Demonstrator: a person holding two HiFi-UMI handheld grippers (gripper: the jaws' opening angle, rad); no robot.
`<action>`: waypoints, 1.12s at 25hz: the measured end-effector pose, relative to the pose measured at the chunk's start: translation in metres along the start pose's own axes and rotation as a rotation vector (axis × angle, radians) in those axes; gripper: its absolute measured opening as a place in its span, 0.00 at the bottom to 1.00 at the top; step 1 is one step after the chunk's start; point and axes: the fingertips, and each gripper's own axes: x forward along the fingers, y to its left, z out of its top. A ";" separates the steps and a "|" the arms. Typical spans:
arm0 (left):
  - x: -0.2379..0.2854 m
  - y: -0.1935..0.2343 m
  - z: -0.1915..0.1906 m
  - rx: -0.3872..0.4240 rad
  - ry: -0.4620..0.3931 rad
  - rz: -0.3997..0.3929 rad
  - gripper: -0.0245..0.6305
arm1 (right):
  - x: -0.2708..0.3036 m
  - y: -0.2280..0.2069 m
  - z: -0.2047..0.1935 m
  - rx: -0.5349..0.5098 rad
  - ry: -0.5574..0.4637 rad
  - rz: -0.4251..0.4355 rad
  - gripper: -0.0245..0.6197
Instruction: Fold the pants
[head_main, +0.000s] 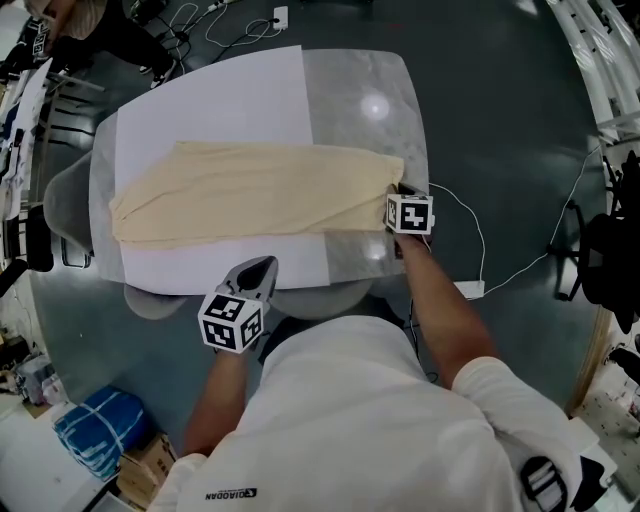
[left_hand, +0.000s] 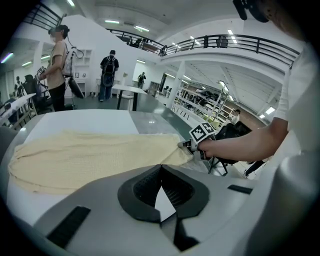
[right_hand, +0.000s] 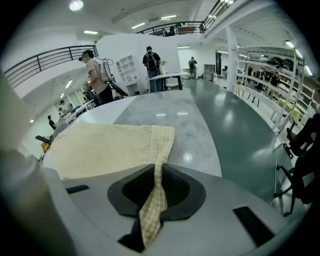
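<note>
Cream-yellow pants (head_main: 240, 190) lie flat and lengthwise on a white sheet (head_main: 220, 100) that covers part of a rounded grey table (head_main: 370, 90), seen from above my head. They run from nine o'clock to three o'clock. The nine o'clock end is rounded; the three o'clock end is straight and reaches past the sheet onto bare grey tabletop.

My right gripper (head_main: 393, 203) is at the three o'clock end, at the corner nearest me. Its fingers are clamped narrowly on the fabric. In the right gripper view (right_hand: 157, 172) a strip of the pants' edge (right_hand: 155, 200) runs down between the two dark pads (right_hand: 180, 190) and hangs out below them, while the rest of the cloth spreads away toward eleven o'clock.

My left gripper (head_main: 265, 263) hovers at six o'clock from the pants, over the sheet's near edge and apart from the fabric. In the left gripper view (left_hand: 161, 167) its fingers are drawn together, tips meeting, with nothing between them. Beyond them the pants (left_hand: 85, 155) stretch from nine o'clock toward two o'clock, where my right gripper (left_hand: 186, 145) pinches their end.
</note>
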 end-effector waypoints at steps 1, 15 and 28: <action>-0.002 0.000 -0.001 -0.001 -0.003 0.003 0.08 | 0.001 0.001 -0.001 -0.011 -0.010 0.012 0.13; -0.014 -0.003 -0.001 -0.013 -0.047 0.008 0.08 | -0.058 0.044 0.033 -0.118 -0.184 0.169 0.11; -0.038 -0.007 0.006 0.032 -0.106 0.059 0.08 | -0.109 0.086 0.053 -0.099 -0.251 0.291 0.11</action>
